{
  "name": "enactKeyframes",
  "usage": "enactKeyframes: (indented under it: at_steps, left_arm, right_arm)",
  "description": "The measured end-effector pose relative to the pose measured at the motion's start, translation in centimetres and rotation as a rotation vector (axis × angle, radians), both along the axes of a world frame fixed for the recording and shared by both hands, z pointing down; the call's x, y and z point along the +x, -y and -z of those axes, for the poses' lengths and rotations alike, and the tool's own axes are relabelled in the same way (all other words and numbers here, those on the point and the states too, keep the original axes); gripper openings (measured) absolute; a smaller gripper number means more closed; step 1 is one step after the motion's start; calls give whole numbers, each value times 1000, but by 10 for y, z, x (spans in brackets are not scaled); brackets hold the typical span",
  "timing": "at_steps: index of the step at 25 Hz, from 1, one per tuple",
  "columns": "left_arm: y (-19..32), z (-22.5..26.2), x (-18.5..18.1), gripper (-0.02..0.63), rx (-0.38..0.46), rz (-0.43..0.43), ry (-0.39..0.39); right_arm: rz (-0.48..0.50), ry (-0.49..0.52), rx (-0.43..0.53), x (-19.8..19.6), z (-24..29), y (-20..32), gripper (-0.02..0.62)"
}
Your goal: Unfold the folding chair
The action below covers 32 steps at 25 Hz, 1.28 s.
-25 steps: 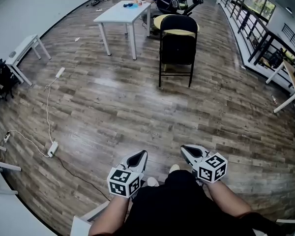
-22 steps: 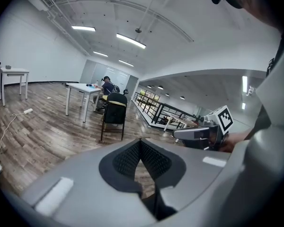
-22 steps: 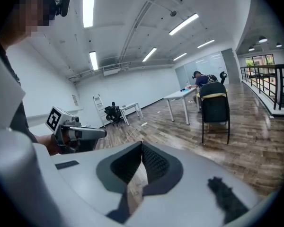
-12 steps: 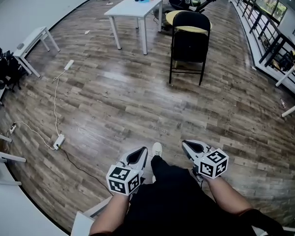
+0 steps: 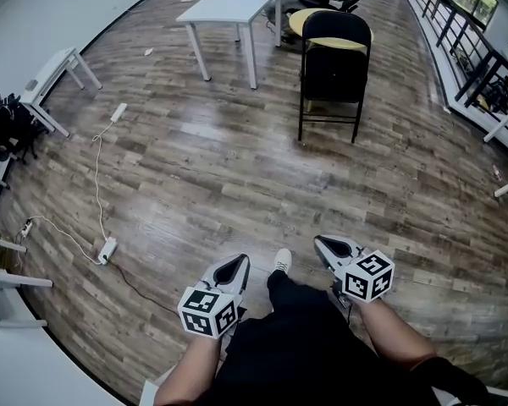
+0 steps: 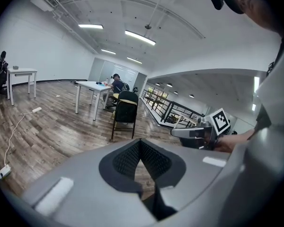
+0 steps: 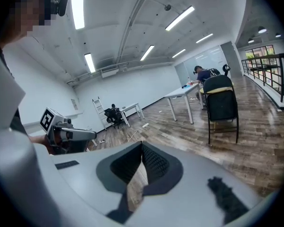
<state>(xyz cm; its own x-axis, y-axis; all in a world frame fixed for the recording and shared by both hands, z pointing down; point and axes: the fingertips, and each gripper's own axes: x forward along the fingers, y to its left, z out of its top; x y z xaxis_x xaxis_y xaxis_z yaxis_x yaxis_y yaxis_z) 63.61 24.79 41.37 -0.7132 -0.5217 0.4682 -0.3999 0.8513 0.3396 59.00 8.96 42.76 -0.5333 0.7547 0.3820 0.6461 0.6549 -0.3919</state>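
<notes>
Folding chair (image 5: 334, 66) stands far ahead, apparently folded. Left hand-held gripper (image 5: 234, 266) and right hand-held gripper (image 5: 330, 245) are closed, empty; unfolding not begun.

I see open wood floor (image 5: 237, 167) straight ahead to the folding chair (image 5: 333, 70). White tabletop (image 5: 229, 5) stands just left of it, a seated person (image 6: 116, 83) close behind. Cable (image 5: 96, 183) and power strip (image 5: 107, 249) lie on the floor far left; railing (image 7: 273, 55) bounds the right.
</notes>
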Motion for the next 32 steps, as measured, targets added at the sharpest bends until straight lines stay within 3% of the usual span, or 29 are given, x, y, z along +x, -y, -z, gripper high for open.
enactKeyframes:
  at_steps: [14, 19, 26, 32]
  left_arm:
    - [-14, 11, -142, 8, -42, -53, -7]
    - [-28, 16, -188, 8, -56, -27, 12]
    - [-45, 23, -240, 8, -57, 36, 44]
    - [-39, 22, -257, 8, -65, 25, 19]
  right_arm:
    - [-52, -79, -22, -135, -26, -16, 5]
    - [-40, -74, -36, -181, -25, -27, 5]
    - [-47, -26, -48, -222, -16, -21, 5]
    - [-108, -43, -62, -228, -18, 2, 6]
